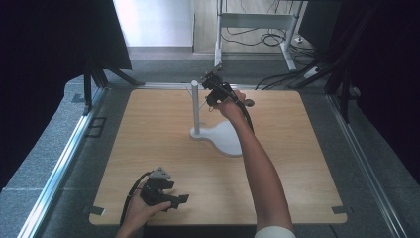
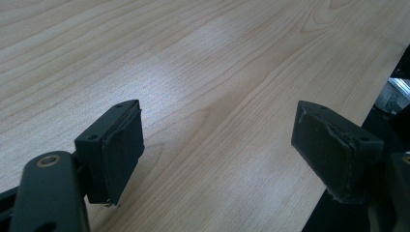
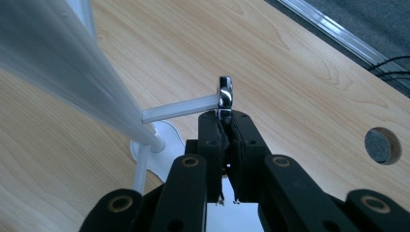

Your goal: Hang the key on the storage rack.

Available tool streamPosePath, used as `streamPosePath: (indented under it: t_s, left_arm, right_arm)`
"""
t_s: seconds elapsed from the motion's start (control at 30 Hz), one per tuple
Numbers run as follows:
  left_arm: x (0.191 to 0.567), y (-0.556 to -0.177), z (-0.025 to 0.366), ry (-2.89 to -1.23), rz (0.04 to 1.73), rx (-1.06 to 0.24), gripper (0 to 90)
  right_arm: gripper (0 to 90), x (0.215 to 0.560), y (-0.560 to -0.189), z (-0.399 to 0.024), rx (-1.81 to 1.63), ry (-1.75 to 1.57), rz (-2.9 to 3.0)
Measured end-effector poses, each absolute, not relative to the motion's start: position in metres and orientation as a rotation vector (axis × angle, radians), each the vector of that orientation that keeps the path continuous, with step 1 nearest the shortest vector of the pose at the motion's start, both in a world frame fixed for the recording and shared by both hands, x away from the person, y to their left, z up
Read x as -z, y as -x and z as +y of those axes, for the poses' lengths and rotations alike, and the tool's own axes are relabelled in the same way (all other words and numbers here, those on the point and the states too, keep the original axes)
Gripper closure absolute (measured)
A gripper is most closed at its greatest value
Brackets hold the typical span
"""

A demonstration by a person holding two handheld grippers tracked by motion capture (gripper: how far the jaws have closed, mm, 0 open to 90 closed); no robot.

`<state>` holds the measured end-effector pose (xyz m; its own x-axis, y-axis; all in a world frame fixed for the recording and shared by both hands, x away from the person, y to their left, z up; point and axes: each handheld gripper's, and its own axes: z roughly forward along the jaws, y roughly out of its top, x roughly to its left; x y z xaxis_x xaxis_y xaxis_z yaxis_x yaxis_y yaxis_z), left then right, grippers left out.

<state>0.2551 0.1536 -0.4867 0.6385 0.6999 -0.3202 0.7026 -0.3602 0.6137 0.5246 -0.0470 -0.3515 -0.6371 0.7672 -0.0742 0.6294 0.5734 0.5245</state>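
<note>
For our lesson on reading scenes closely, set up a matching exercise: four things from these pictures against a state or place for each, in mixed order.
Column 1:
1. left tool
2. right tool
3. ring
4. stand

Column 2:
A. white, mid-table
B. shiny, at a peg's tip
C. open, empty
D. shut on the ring

Pairs: 1-C, 2-D, 3-B, 4-A

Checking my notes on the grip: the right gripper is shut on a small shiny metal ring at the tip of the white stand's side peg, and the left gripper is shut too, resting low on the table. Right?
Not quite: the left gripper is open, its jaws wide apart over bare table, as the left gripper view shows.
</note>
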Motion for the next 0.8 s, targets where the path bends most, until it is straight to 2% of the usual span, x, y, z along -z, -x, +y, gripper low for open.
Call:
streamPosePath:
  t_s: [0.67,0.8]
  left_arm:
    - [0.491,-0.256,0.15,-2.126,1.093,0.014,19.3]
    - [0.491,-0.256,0.149,-2.129,1.092,0.012,19.3]
  right_arm:
    - [81.8,0.358,-0.508,-0.037,-0.734,-1.121,2.554]
    - [74.9,0.356,-0.503,-0.036,-0.745,-1.094,2.563]
